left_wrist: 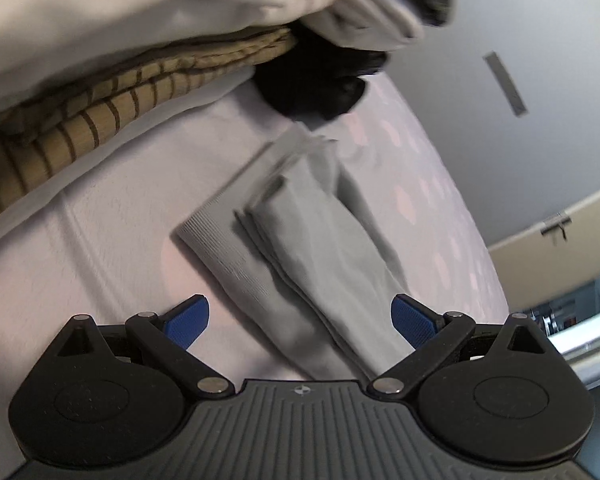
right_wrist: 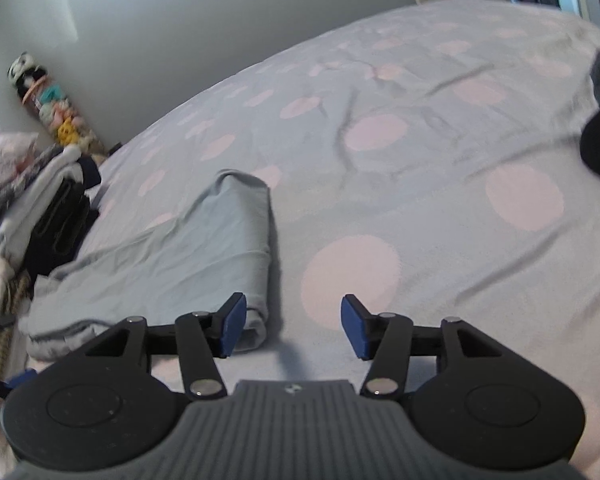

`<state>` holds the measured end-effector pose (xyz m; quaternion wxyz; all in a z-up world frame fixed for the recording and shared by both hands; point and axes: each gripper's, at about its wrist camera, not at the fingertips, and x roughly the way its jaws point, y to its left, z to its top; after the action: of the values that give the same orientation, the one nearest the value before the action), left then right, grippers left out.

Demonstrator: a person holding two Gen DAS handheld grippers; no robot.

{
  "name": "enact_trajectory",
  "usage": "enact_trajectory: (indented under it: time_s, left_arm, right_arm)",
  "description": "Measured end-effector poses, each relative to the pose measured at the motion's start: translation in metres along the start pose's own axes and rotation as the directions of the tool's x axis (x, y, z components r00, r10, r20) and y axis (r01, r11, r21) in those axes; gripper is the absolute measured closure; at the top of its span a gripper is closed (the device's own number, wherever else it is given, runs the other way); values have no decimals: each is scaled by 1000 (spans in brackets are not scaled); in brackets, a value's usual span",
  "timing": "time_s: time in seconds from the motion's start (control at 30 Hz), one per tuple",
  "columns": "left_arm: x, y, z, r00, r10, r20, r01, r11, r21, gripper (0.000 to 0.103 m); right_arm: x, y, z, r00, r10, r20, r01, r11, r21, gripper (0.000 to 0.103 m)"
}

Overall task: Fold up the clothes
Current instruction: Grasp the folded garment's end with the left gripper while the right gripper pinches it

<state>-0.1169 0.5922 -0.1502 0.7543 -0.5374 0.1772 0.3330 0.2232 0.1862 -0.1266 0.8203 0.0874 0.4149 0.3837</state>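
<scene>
Matte black linkage on the left gripper [left_wrist: 300,322], with blue textured pads [left_wrist: 188,322] at the fingertips and silver rivets at the pivots. Same build on the right gripper [right_wrist: 294,330]: blue pads [right_wrist: 234,326], black arms, round black discs either side. Grey ribbed housing between the discs on both, stamped with a small round mark.

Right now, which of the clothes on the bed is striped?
The tan garment with thin dark stripes, wedged in the pile under a plain pale cloth. The folded grey piece nearby and the black item are plain.
</scene>
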Motion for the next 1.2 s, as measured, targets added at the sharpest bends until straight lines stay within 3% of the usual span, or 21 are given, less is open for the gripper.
enact_trajectory:
  time_s: [0.17, 0.3, 0.37, 0.43, 0.53, 0.63, 0.7, 0.77, 0.9, 1.0, 1.2]
  left_arm:
    - [12, 7, 10, 1000, -1, 19, 2, 999, -51, 0]
    - [17, 4, 12, 998, 38, 42, -38, 999, -10, 0]
    - [17, 1, 12, 996, 70, 60, -72, 997, 17, 9]
    - [17, -2, 11, 991, 109, 83, -113, 992, 50, 38]
    - [17, 0, 11, 986, 130, 103, -137, 989, 60, 53]
    - [15, 2, 13, 986, 129, 104, -135, 990, 49, 62]
    - [14, 0, 13, 985, 136, 106, -143, 988, 57, 65]
    - [12, -5, 14, 984, 143, 106, -150, 986, 67, 68]
    - [5, -16, 19, 982, 163, 92, -170, 983, 75, 70]
    - [-7, -26, 17, 980, 188, 69, -193, 978, 78, 71]
    - [-49, -38, -8, 971, 240, -1, -238, 966, 96, 71]
  right_arm:
    - [13, -10, 5, 998, 64, 2, -64, 989, 130, 45]
    - [29, -14, 7, 996, 92, 17, -93, 971, 218, 45]
    - [35, -19, 7, 993, 117, 29, -120, 950, 288, 45]
    - [40, -21, 8, 988, 150, 25, -149, 932, 331, 45]
    - [47, -21, 8, 979, 202, 7, -189, 907, 375, 48]
    - [54, -11, 2, 975, 219, -33, -193, 914, 356, 67]
    - [56, -7, -1, 977, 212, -35, -187, 921, 342, 85]
    - [52, -7, -1, 973, 230, -17, -209, 909, 362, 91]
    - [32, -8, 11, 951, 306, 40, -293, 853, 432, 93]
    - [10, 1, 24, 945, 320, 63, -316, 849, 424, 93]
    - [-51, 3, 22, 962, 271, 34, -257, 855, 450, 93]
